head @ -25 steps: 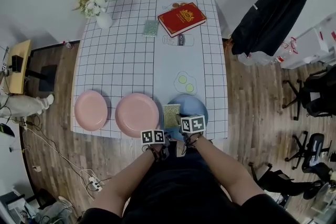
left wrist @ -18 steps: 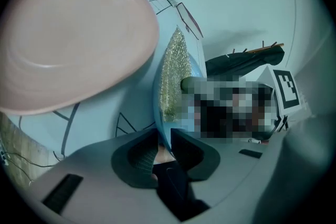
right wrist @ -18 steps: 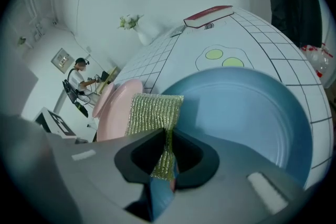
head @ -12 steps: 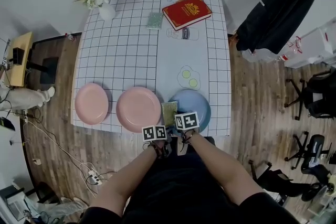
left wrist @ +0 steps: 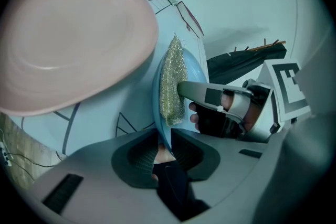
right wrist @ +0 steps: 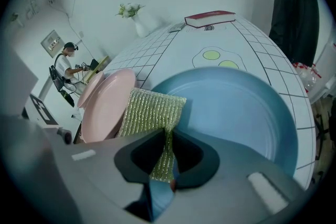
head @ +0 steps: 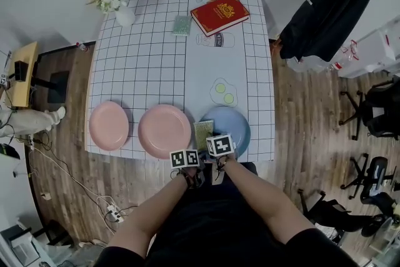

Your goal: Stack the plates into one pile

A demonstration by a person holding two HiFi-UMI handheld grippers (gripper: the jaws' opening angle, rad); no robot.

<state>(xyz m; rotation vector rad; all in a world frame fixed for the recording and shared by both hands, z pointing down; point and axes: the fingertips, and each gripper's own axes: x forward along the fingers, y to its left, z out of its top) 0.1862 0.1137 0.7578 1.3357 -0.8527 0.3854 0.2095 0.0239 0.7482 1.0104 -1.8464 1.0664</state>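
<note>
While nothing is stacked, left gripper [left wrist: 164, 144] clamps blue plate [right wrist: 231, 113], right gripper [right wrist: 167, 157] pinches its sponge [right wrist: 149, 113]; pink plates [head: 164, 130] lie at nine o'clock

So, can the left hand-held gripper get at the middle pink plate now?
Probably not yet: the left hand-held gripper is shut on the rim of the blue plate. The middle pink plate lies bare close by.

Side by side, angled down: left gripper [left wrist: 164, 147] pinches the round blue plate's [right wrist: 236, 113] rim, right gripper [right wrist: 167, 157] clamps a green-gold mesh sponge [right wrist: 152, 113].
</note>
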